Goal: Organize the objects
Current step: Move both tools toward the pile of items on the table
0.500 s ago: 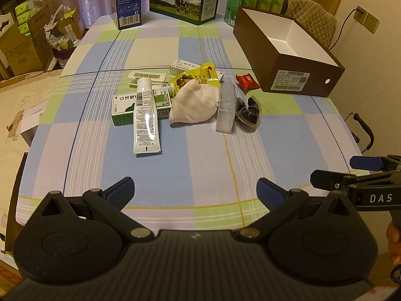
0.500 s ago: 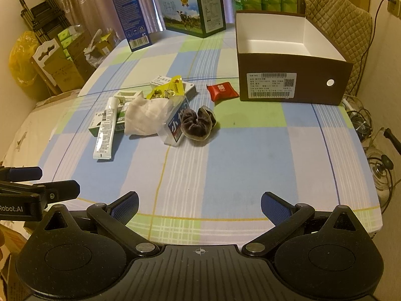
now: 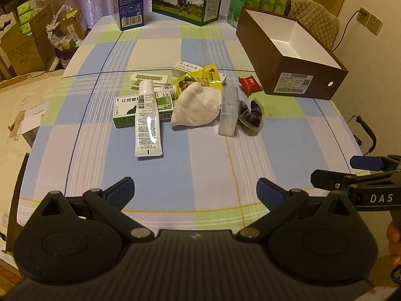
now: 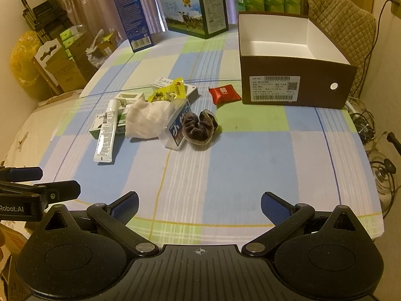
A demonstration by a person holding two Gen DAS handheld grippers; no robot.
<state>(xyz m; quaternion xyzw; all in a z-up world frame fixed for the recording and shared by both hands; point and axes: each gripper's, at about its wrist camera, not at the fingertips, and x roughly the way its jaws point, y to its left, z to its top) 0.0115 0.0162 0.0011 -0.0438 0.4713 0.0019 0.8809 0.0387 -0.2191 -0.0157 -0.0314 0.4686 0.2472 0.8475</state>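
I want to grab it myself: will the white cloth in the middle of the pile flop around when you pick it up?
Probably floppy: the white cloth lies crumpled in soft folds. It looks light, so a pinch should lift it. It touches the yellow snack pouch, which might shift.

Bare checked tablecloth (image 4: 225,165) is lying open up to the cluttered pile of small packets (image 4: 155,115). An open brown cardboard box (image 4: 295,85) is blocking the far right.

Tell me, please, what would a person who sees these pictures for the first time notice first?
Probably the heap of small things in the middle of the checked tablecloth: a white tube lying across a green box, a crumpled white cloth and a yellow snack pouch. Next, the open brown box at the far right, white inside, with a red packet just left of it.
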